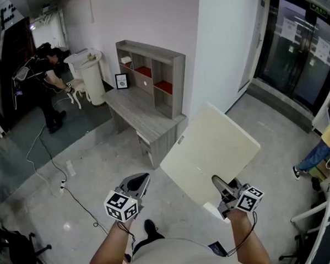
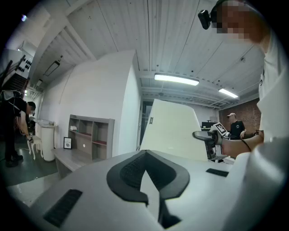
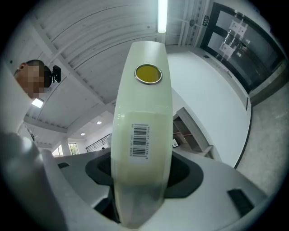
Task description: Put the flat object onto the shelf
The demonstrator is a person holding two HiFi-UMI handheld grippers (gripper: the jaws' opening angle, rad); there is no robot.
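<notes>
A large cream flat board [image 1: 210, 154] is held up in the air in front of me, its near edge clamped in my right gripper [image 1: 226, 193]. In the right gripper view the board's edge [image 3: 143, 131] with a barcode label and a yellow dot fills the gap between the jaws. My left gripper [image 1: 136, 184] hangs to the board's left, its jaws closed together with nothing in them. The board [image 2: 174, 131] also shows in the left gripper view, apart from that gripper [image 2: 144, 173]. The grey desk with its cubby shelf [image 1: 151, 77] stands ahead against the white wall.
A small framed picture [image 1: 121, 81] and a white cylinder bin [image 1: 92, 77] stand at the desk's left end. A person [image 1: 43, 80] bends over at the far left, another person [image 1: 320, 148] is at the right. A cable [image 1: 57, 173] runs across the floor.
</notes>
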